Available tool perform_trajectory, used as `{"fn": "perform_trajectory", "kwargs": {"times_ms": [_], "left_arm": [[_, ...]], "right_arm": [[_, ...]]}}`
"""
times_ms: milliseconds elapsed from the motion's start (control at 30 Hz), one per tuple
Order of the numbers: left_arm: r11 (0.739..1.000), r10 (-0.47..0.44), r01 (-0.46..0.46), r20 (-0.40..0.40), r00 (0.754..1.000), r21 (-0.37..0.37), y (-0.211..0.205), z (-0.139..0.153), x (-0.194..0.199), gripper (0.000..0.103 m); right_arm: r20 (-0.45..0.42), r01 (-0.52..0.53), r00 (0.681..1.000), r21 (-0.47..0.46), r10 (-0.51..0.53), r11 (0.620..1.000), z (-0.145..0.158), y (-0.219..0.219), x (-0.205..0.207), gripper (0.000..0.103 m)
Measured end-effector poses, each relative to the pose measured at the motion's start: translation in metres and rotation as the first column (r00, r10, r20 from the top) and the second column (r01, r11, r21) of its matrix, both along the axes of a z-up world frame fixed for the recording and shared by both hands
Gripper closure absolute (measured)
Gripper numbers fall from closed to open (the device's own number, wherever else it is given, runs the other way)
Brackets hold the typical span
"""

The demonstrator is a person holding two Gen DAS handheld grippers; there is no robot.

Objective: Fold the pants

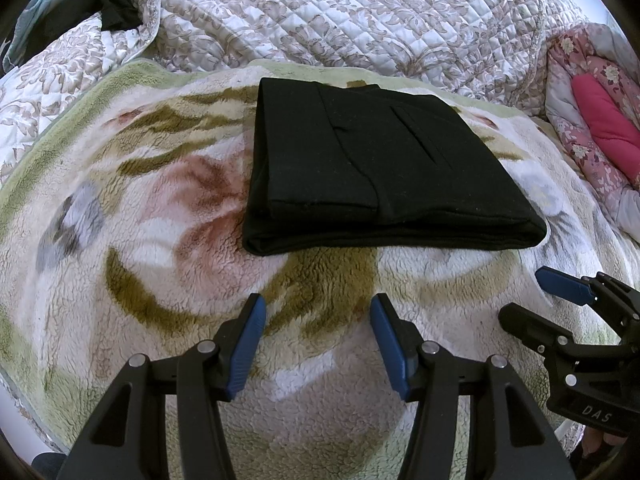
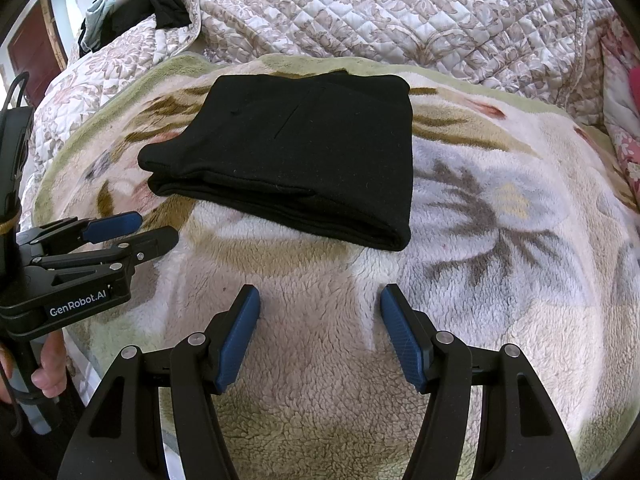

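Floral fleece blanket, quilted bedspread, pink floral bedding

We see a bed covered by a fleece blanket with a faded flower pattern and a green border. Beyond the blanket lies a quilted bedspread in beige and white leaf print. To the blanket's right sits pink floral bedding. Past its far left corner dark clothes are heaped, near a brown door. Daylight fills the room.
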State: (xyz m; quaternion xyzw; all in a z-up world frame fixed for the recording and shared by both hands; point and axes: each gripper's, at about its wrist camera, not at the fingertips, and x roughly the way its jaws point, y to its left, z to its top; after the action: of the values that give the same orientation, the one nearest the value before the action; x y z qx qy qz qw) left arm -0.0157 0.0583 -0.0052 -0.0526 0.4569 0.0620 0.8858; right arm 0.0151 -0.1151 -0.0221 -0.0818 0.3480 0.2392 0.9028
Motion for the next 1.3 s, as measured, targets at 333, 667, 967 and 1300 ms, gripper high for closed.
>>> {"fn": "perform_trajectory", "kwargs": {"times_ms": [333,667,967,1300], "left_arm": [[1.000,0.001,-0.001,0.000,1.000,0.000,0.0000,-0.0002,0.0000,0.045],[1.000,-0.001,0.001,-0.001,1.000,0.002,-0.0002,-0.0001,0.0000,0.045],[1.000,-0.001,0.001,-0.001,1.000,0.001,-0.0003,-0.0001,0.0000,0.045],[1.000,0.000,0.000,-0.002,1.000,0.002,-0.0006,-0.0002,0.0000,0.045]], "right_arm": [[0.005,-0.001,1.000,-0.003,0.001,1.000,0.0001,0.0001,0.0003,0.040],[0.006,0.000,1.000,-0.004,0.000,1.000,-0.0003,0.0005,-0.0005,0.040],[0.019,-0.002,1.000,-0.008,0.002,1.000,0.0001,0.0004,0.0003,0.039],[0.045,-0.001,0.999,-0.009,0.002,1.000,-0.0020,0.0017,-0.0012,0.039]]}}
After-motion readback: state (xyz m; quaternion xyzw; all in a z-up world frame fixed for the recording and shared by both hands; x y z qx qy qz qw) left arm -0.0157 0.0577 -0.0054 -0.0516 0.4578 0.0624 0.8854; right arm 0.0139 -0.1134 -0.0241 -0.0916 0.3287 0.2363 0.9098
